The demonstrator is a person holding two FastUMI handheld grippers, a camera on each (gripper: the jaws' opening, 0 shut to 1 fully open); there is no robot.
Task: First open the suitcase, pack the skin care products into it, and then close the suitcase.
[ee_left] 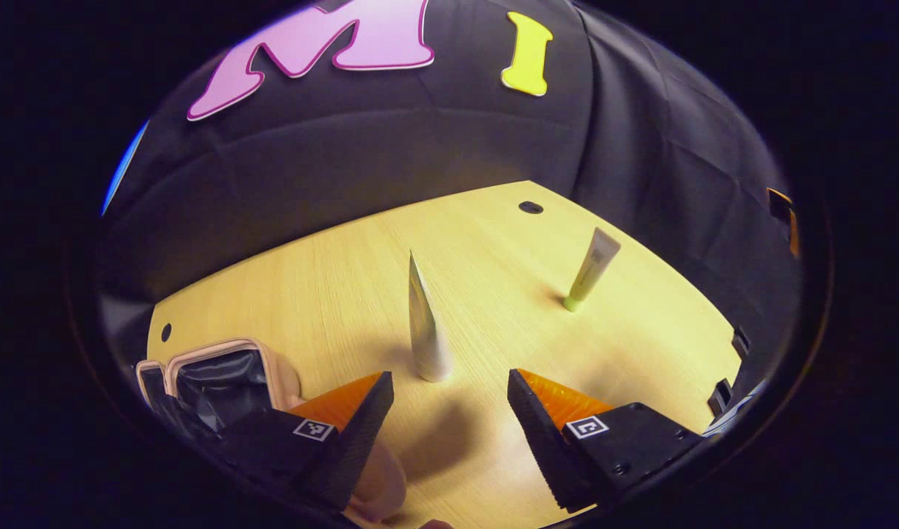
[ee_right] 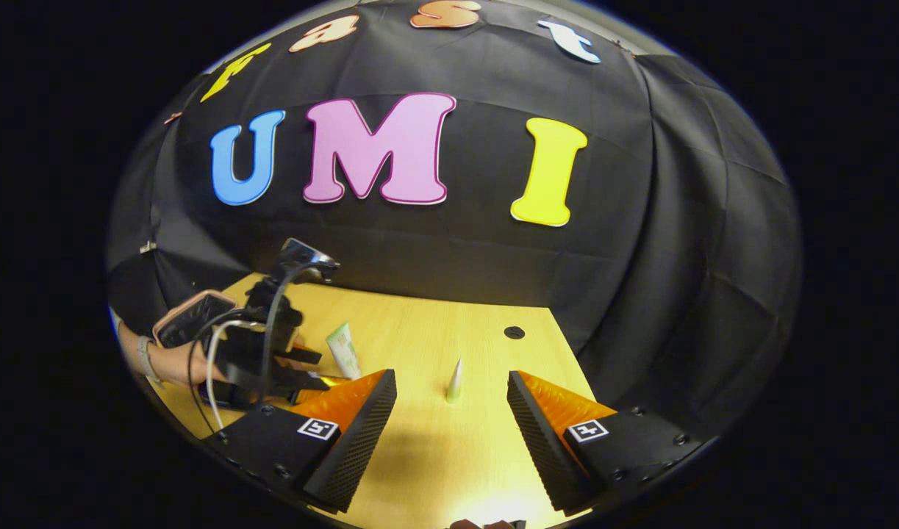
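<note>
My left gripper (ee_left: 450,383) is open, low over the wooden table. A white tube (ee_left: 427,330) stands upright on its cap just beyond the gap between its fingers, not touching them. Farther off to the right stands a pale yellow-green tube (ee_left: 592,268). The pink suitcase (ee_left: 232,367) lies open at lower left, showing its black lining, partly hidden behind a finger. My right gripper (ee_right: 450,380) is open with nothing in it. Its view shows the left gripper (ee_right: 309,369) in a hand (ee_right: 166,365), the suitcase (ee_right: 192,314), the white tube (ee_right: 344,351) and the small tube (ee_right: 455,382).
The light wooden table (ee_left: 331,286) has a round cable hole (ee_left: 530,207) near its far edge and another (ee_left: 165,332) at the left. Black cloth walls close in the back and right side. Cables (ee_right: 214,345) hang off the left gripper.
</note>
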